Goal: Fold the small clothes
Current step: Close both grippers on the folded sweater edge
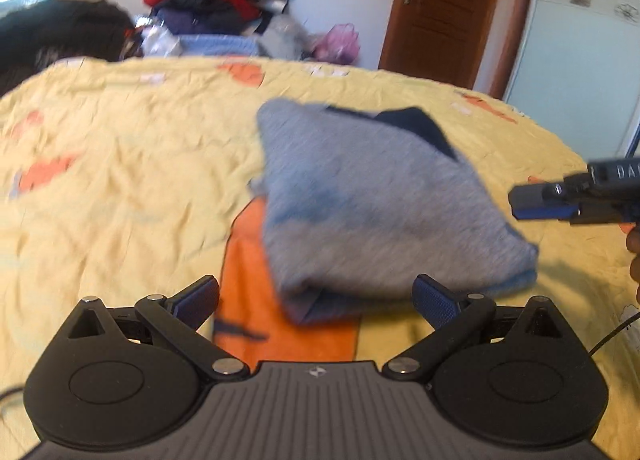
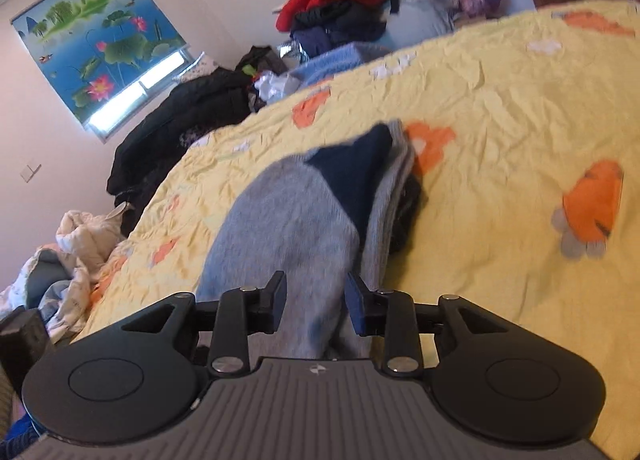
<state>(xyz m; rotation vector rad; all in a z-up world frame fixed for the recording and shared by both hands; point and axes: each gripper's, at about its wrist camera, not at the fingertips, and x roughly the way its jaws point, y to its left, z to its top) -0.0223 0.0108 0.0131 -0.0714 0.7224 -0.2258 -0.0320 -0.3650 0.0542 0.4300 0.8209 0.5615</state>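
A small grey garment with a dark navy patch (image 1: 372,200) lies folded on the yellow bedspread (image 1: 120,180). My left gripper (image 1: 316,302) is open, its fingers on either side of the garment's near edge, just short of it. My right gripper (image 2: 316,306) is partly open, and the grey garment (image 2: 292,216) lies between and beyond its fingers; I cannot tell whether they touch the cloth. In the left wrist view the right gripper (image 1: 532,202) shows at the garment's right side, apart from it.
A pile of red, black and blue clothes (image 1: 224,0) stands beyond the bed's far edge. A brown door (image 1: 444,8) is at the back right. White bedding (image 2: 80,236) lies left of the bed. A black jacket (image 2: 180,132) sits at the far left edge.
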